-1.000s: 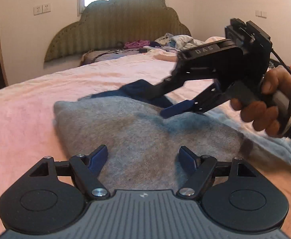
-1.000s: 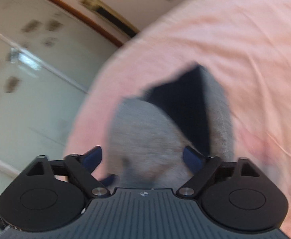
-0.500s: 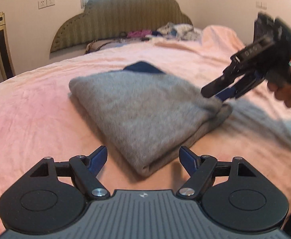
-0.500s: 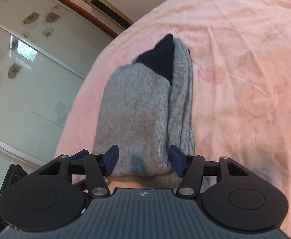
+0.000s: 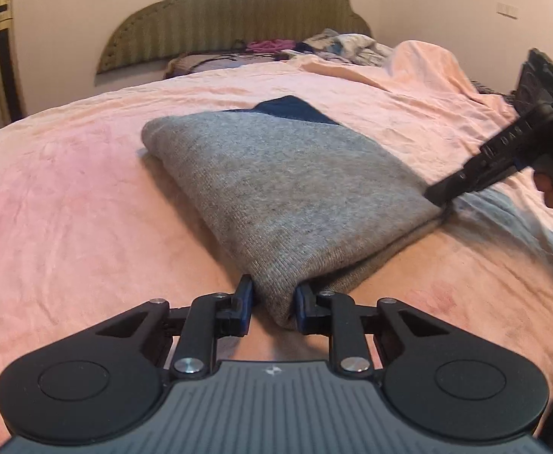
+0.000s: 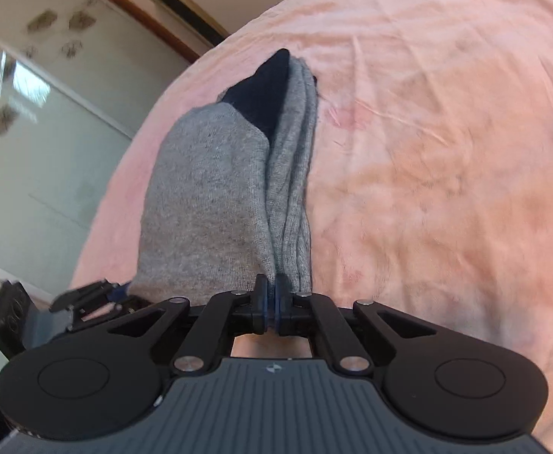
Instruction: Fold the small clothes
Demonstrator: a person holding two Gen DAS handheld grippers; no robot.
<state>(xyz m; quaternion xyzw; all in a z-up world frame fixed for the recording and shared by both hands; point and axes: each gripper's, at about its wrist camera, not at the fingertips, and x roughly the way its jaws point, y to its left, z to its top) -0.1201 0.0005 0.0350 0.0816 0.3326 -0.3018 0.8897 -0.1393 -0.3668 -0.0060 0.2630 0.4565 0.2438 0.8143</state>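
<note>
Now | grey knit garment folded on pink bedspread, centre | left gripper just closed, pinching near corner | right gripper just closed, nipping right corner | likely soft, light, floppy; best gripped at corners, through all layers

Your left gripper just pinched shut on the folded grey knit garment's near corner; your right gripper just clamped its other corner.
</note>
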